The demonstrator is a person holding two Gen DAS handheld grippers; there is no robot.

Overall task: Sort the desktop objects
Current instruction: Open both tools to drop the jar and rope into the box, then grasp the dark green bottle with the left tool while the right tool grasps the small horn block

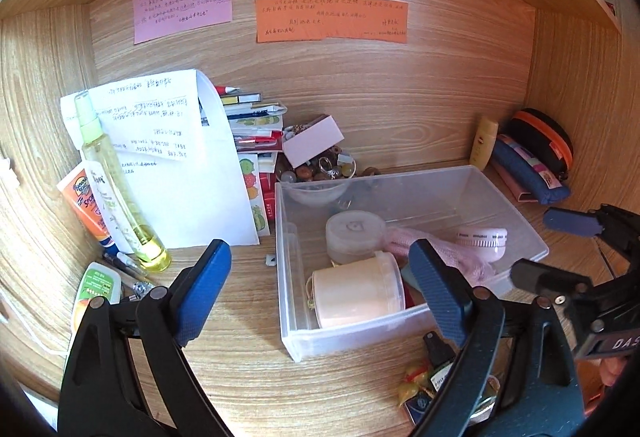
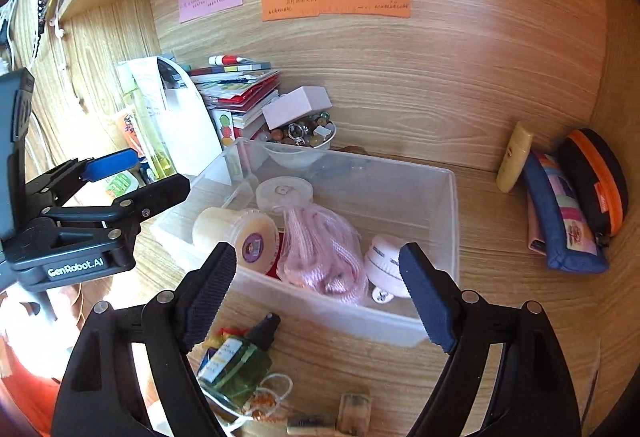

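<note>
**Spray bottle next up: small, glassy, grab the body**

Green spray bottle lies on its side on the surface, just in front of the clear bin, w/ string clutter touching it. Probably light but slick and breakable; black cap end looks too narrow, so take the labelled mid-body. Right tool wide open, holding nothing. Left tool also spread wide, empty, over the bin's near corner.

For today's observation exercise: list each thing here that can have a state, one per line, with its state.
Left gripper: open, empty.
Right gripper: open, empty.
Clear plastic bin: lidless, partly filled.
Peach jar: lying sideways in bin, lid on.
Green spray bottle: lying outside bin, capped.
Orange-zip case: zipped.
</note>
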